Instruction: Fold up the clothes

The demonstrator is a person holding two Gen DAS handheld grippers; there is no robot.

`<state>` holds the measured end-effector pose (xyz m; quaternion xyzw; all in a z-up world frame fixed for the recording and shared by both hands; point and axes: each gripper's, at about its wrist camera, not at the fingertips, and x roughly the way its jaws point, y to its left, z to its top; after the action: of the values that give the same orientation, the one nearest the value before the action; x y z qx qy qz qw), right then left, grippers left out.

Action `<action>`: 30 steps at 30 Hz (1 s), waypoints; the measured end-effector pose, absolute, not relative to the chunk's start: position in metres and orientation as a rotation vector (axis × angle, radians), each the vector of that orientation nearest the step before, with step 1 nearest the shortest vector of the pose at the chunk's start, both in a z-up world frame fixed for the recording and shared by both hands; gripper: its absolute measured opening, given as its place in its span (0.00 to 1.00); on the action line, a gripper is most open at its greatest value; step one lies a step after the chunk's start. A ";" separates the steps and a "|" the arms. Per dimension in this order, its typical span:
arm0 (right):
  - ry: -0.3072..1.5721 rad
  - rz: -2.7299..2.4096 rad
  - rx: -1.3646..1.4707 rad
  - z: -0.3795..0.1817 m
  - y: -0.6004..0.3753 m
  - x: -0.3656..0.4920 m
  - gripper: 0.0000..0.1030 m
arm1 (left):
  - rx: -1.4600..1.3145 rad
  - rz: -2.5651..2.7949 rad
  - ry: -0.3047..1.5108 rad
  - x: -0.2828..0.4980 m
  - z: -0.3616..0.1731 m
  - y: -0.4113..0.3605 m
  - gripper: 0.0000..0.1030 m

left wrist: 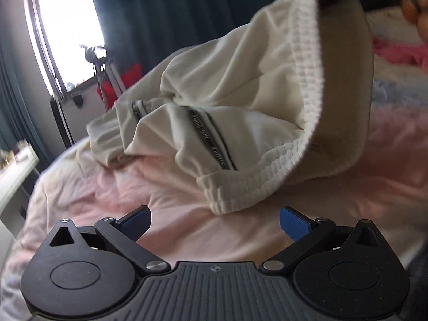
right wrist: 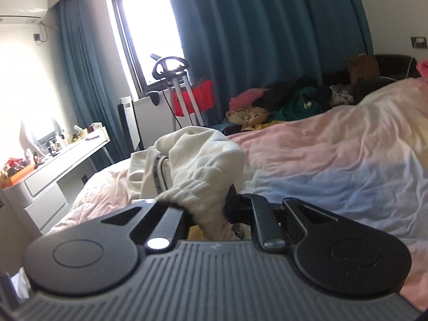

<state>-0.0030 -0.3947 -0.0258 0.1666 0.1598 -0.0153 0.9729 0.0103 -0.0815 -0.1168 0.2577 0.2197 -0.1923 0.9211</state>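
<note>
Right now the cream-white knit trousers with a ribbed elastic waistband and a dark lettered side stripe [left wrist: 240, 101] lie half lifted over the pink rumpled bedspread [left wrist: 133, 187]: their waistband rises to the upper right of the left wrist view, while the legs trail bunched toward the centre left. Your right tongs [right wrist: 211, 208] are pinching that waistband, with cloth heaped over them in the centre of the right wrist view. Your left tongs [left wrist: 215, 223] are spread wide and hold nothing, low over the bedspread just below the hanging waistband corner.

I judge the main risk to be the single pinch: pull higher and the weight of the crumpled legs could drag the band out, or twist the trousers so the stripe ends up inside a crooked fold. Closing the left tongs too low would catch bedspread along with cloth.

For room, the bed runs open toward the right of the right wrist view. At the left, its edge drops beside a white table cluttered with small bottles [right wrist: 67, 147], and a dark heap of mixed clothes [right wrist: 289, 99] lies upper centre.
</note>
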 end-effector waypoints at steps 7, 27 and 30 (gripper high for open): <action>0.327 -0.072 0.418 -0.041 -0.420 -0.002 0.13 | 0.548 -0.219 0.351 0.034 -0.137 -0.099 1.00; 0.387 -0.092 0.231 -0.054 -0.386 0.005 0.14 | 0.708 -0.140 0.179 0.036 -0.145 -0.121 0.47; 0.397 -0.084 0.196 -0.056 -0.383 0.005 0.14 | 0.573 -0.179 0.193 0.048 -0.128 -0.109 0.24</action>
<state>0.0051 -0.3826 -0.0564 0.0973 0.1968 -0.0419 0.9747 0.0475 -0.1091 -0.1283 0.2815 0.0948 -0.0882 0.9508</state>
